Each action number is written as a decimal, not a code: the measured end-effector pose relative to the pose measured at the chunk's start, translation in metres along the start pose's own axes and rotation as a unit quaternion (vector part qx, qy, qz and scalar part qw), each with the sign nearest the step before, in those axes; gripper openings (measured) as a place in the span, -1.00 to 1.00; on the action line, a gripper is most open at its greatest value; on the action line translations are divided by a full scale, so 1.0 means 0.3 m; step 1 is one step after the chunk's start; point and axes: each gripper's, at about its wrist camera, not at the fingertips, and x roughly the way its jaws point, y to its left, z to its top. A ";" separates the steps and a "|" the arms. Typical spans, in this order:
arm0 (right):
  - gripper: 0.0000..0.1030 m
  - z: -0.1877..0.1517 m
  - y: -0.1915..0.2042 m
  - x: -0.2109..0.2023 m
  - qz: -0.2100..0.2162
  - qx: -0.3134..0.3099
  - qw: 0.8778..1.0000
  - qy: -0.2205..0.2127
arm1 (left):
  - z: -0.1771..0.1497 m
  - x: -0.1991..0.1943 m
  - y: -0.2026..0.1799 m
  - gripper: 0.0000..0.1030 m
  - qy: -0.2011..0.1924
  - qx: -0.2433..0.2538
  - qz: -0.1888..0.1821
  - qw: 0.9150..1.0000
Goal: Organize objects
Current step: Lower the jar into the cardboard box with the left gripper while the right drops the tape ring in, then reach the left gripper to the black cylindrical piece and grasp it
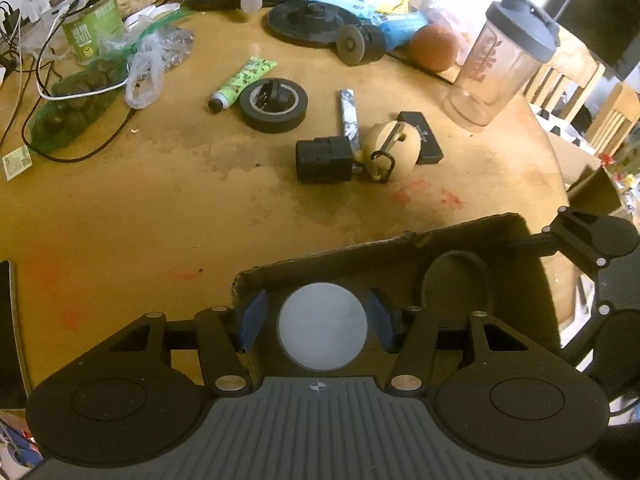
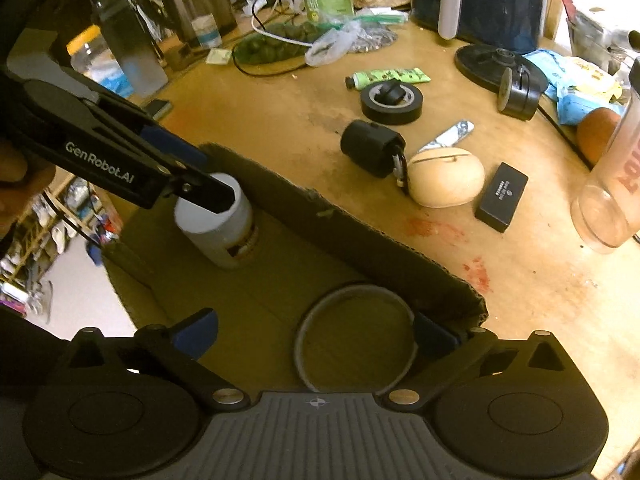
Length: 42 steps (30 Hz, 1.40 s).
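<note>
Left tool around upright bottle

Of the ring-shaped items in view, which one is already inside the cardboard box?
The thin grey ring lies flat on the floor of the cardboard box, between the right gripper's fingers. The thick black tape roll sits out on the table.

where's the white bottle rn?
The white bottle stands upright in the cardboard box, between the left claw fingers; in the right wrist view it is left of centre, and the ring lies beside it.
</note>
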 end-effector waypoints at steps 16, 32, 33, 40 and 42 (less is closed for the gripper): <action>1.00 0.020 -0.007 -0.156 0.006 0.023 0.994 -0.103 | 0.065 -0.075 -0.014 0.06 -0.053 -0.015 -0.011 0.998; 1.00 0.023 -0.073 -0.163 -0.043 0.076 0.990 -0.111 | 0.138 -0.008 -0.016 0.06 -0.046 0.011 -0.003 0.999; 1.00 0.021 -0.075 -0.163 -0.045 0.078 0.990 -0.110 | 0.144 -0.004 -0.015 0.06 -0.046 0.014 -0.003 0.999; 1.00 0.014 -0.091 -0.168 -0.056 0.093 0.988 -0.111 | 0.181 0.040 -0.017 0.06 -0.037 0.023 0.000 0.999; 1.00 0.013 -0.099 -0.169 -0.059 0.100 0.987 -0.111 | 0.191 0.053 -0.019 0.06 -0.035 0.026 0.000 0.999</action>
